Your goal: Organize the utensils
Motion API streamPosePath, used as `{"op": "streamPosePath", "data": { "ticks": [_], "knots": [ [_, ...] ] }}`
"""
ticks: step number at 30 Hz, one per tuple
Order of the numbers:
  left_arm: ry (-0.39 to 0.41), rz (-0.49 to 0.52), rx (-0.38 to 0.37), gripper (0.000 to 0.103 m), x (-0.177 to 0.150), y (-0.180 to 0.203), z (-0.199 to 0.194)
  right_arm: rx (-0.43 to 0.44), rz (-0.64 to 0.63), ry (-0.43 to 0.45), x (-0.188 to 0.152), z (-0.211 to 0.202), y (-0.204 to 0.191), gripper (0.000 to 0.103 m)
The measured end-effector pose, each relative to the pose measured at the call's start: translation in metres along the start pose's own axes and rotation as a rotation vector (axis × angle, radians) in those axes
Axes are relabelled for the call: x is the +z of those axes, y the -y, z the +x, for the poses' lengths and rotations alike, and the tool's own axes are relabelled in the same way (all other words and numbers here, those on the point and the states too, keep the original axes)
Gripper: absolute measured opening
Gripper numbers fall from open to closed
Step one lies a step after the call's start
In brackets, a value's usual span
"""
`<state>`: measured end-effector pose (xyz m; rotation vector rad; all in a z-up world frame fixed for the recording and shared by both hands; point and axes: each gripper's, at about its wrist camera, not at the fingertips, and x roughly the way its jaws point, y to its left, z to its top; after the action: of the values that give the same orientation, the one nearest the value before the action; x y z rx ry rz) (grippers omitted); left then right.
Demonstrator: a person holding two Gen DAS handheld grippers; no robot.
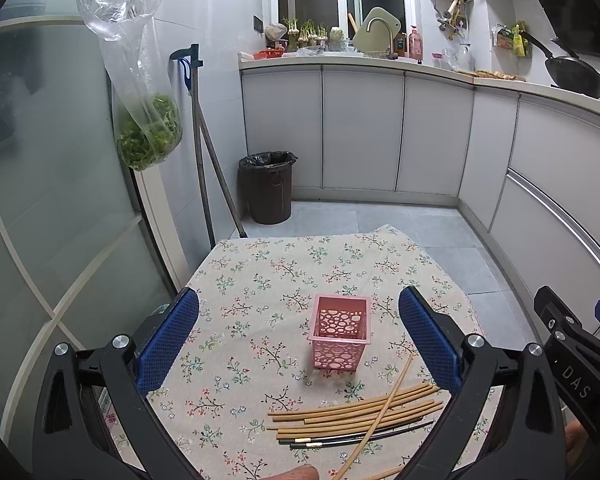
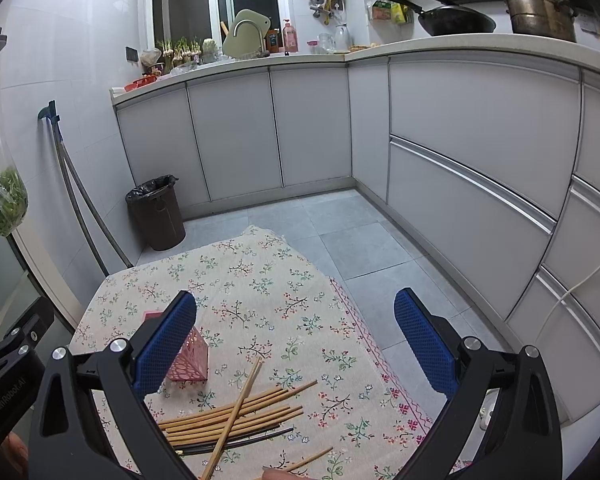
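Note:
A pink perforated utensil basket (image 1: 341, 332) stands upright and empty on the floral tablecloth (image 1: 260, 280). Several bamboo and black chopsticks (image 1: 352, 416) lie in a loose pile in front of it, one bamboo stick crossing the rest at an angle. My left gripper (image 1: 299, 334) is open above the cloth, with the basket between its blue fingers. In the right wrist view the basket (image 2: 190, 360) sits partly behind the left finger and the chopstick pile (image 2: 236, 416) lies below it. My right gripper (image 2: 296, 334) is open and empty above the table.
The small table ends at the grey tiled floor (image 2: 340, 232). A black bin (image 1: 269, 186) and a mop handle (image 1: 204, 152) stand at the far left. White cabinets (image 2: 460, 128) run along the back and right. A hanging bag of greens (image 1: 148, 128) is at left.

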<state>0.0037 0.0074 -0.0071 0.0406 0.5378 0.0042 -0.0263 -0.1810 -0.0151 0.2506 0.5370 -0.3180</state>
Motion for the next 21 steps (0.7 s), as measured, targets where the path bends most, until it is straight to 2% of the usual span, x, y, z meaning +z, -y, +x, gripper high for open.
{"op": "streamPosePath", "data": {
  "ticks": [21],
  "knots": [
    [0.001, 0.001, 0.007, 0.096, -0.0004, 0.0009, -0.0002, -0.003, -0.001, -0.003, -0.0019, 0.0017, 0.0001, 0.097]
  ]
}}
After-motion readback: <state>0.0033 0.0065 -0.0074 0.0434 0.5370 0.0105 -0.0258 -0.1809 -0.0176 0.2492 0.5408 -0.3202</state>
